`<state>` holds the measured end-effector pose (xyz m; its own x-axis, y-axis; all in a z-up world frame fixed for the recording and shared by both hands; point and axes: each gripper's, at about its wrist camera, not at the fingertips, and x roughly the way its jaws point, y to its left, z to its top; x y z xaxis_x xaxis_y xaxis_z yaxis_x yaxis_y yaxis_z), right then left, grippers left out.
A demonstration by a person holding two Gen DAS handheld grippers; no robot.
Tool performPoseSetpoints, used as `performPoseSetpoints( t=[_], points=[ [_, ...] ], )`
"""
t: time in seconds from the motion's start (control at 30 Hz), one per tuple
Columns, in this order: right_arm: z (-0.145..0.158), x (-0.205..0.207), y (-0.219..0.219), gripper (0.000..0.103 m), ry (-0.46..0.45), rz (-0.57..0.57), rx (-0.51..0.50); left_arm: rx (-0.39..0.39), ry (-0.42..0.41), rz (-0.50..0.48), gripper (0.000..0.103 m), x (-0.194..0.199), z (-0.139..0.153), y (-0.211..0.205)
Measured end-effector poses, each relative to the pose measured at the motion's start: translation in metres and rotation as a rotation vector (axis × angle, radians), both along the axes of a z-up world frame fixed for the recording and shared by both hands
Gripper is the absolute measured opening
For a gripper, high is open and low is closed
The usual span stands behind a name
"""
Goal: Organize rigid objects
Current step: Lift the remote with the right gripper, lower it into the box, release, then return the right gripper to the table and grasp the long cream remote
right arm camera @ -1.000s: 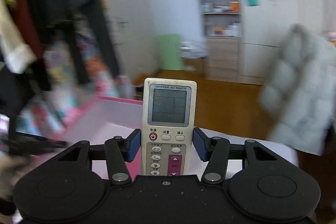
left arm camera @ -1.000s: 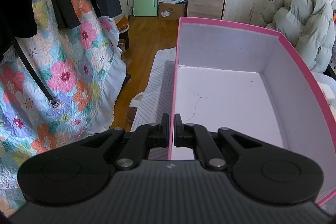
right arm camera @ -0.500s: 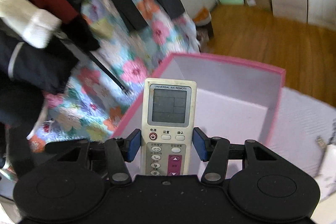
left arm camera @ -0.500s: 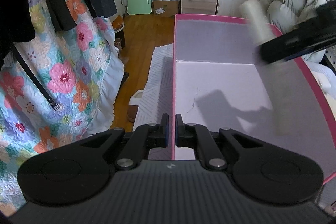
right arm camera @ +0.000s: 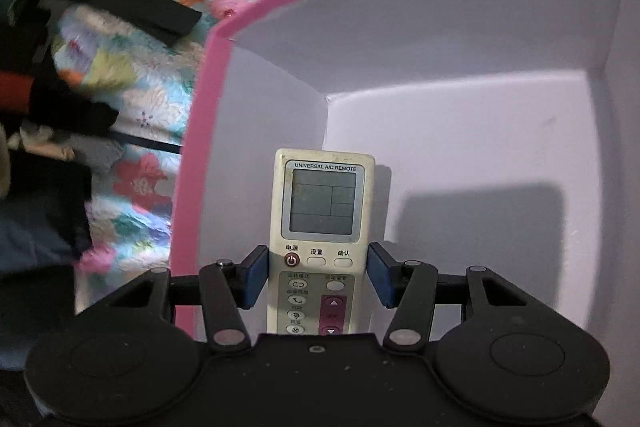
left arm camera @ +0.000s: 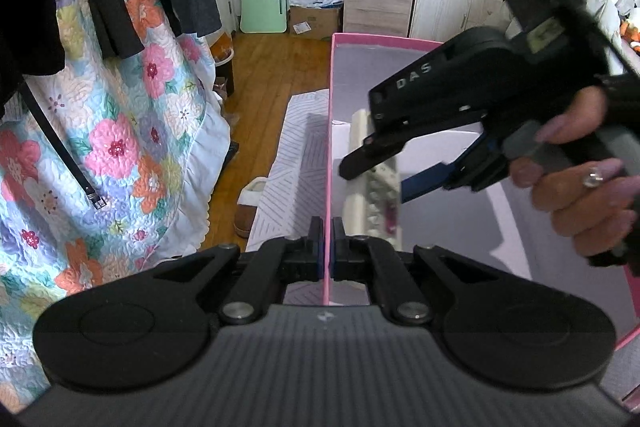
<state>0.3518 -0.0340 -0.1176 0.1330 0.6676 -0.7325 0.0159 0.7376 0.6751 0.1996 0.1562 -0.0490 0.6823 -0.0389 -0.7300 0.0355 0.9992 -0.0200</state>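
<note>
Biggest first: the pink box [left arm camera: 380, 67], right in front of both tongs. Open on top, white inside. No things lying on the part of its floor that shows.

Off to the left of the left tongs, outside the box, a flowery quilt [left arm camera: 120, 131]. Not part of the job.

Next, the left tongs [left arm camera: 327, 227]. Pressed together on the thin left wall of the box, one finger outside and one inside. Probably there to keep the box from sliding.

Then the right tongs [right arm camera: 318, 267], carried by a hand [left arm camera: 580, 187]. Reaching over the box and down into it, ahead of the left tongs and a bit to their right. Clamped on the remote [right arm camera: 322, 203], one blue pad on each long side, next to the top row of buttons.

Smallest, the remote itself. Cream, with a grey screen. Screen end poking out past the fingertips, toward a corner of the box, with a dark shadow on the white floor just to the right of the pads. Touching the floor or not: cannot tell.

So, how far along?
- Picking up the remote: done.
- Bringing it to the box: done, by the look of things.
- Left to do: set the remote down on the box floor, open the right tongs, lift them out.

More things to tidy after that? None in sight here, so hard to say.
</note>
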Motion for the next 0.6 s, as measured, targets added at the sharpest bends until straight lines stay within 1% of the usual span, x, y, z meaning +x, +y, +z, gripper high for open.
performPoseSetpoints(
  t=[0.07,0.13,0.23,0.3,0.33,0.47,0.53,0.6],
  points=[
    [-0.010,0.002,-0.005,0.060,0.068,-0.033,0.025,-0.004,0.005,0.004,0.002,-0.001,0.001,0.000],
    [-0.013,0.001,-0.006,0.060,0.078,-0.028,0.017,-0.005,0.002,0.003,0.002,-0.001,0.002,0.000],
    [0.003,-0.009,-0.016,0.061,0.027,0.015,0.050,0.005,-0.008,0.002,0.002,-0.001,0.004,-0.002],
    [0.024,-0.018,-0.026,0.062,-0.023,0.050,0.074,0.013,-0.010,0.005,0.002,-0.001,0.004,-0.004],
    [0.037,-0.026,-0.032,0.062,-0.064,0.073,0.080,0.018,-0.011,0.006,0.002,0.000,0.005,-0.004],
    [0.089,-0.060,-0.060,0.063,-0.217,0.126,0.049,0.037,-0.017,0.009,0.002,-0.002,0.005,-0.007],
    [0.109,-0.075,-0.079,0.063,-0.268,0.136,0.029,0.041,-0.020,0.010,0.003,-0.004,0.006,-0.010],
    [0.124,-0.090,-0.106,0.063,-0.305,0.122,0.006,0.045,-0.018,0.014,0.003,-0.005,0.007,-0.011]
  ],
)
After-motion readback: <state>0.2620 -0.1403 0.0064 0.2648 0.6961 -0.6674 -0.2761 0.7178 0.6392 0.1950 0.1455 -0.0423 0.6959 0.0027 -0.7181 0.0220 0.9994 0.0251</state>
